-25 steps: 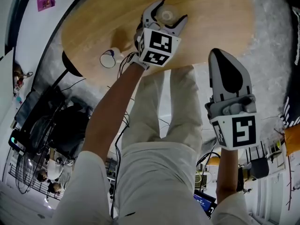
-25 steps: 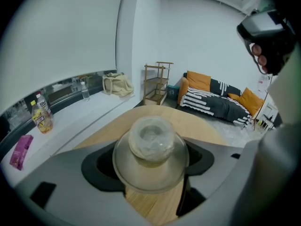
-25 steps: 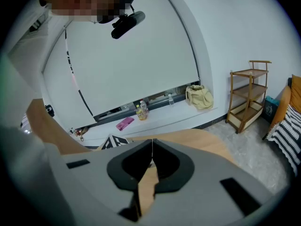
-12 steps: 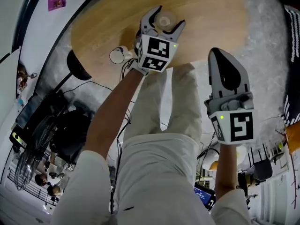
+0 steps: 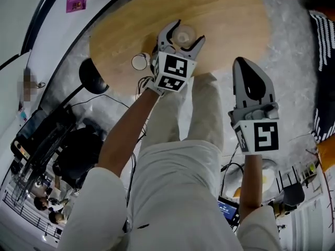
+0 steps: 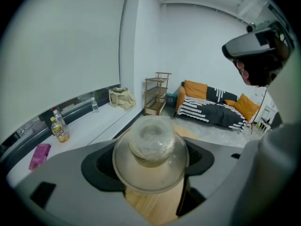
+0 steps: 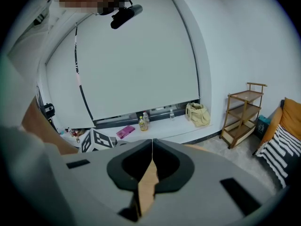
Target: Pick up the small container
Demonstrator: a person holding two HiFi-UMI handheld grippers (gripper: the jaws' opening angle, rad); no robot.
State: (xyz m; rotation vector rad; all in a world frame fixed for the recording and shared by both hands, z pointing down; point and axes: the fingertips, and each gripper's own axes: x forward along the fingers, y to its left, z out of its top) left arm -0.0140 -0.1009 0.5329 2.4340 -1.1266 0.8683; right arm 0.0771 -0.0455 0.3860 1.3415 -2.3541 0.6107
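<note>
The small container (image 5: pixel 183 36) is a clear round tub with a wide flat rim. It sits between the jaws of my left gripper (image 5: pixel 187 29), which is shut on it above the round wooden table (image 5: pixel 235 20). In the left gripper view the small container (image 6: pixel 151 147) fills the gap of the left gripper (image 6: pixel 150 171), its rim touching both jaws. My right gripper (image 5: pixel 243 63) is held off the table over the person's legs; in its own view the right gripper (image 7: pixel 152 142) is shut with nothing in it.
A small white cup (image 5: pixel 140 61) stands on the table just left of my left gripper. A black round object (image 5: pixel 93 76) sits beyond the table's left edge. A sofa (image 6: pixel 214 107) and wooden shelf (image 6: pixel 157 93) stand further off in the room.
The left gripper, still holding the container, now sits nearer the white cup and the table's front edge. The head view has shifted. The right gripper has barely moved.
</note>
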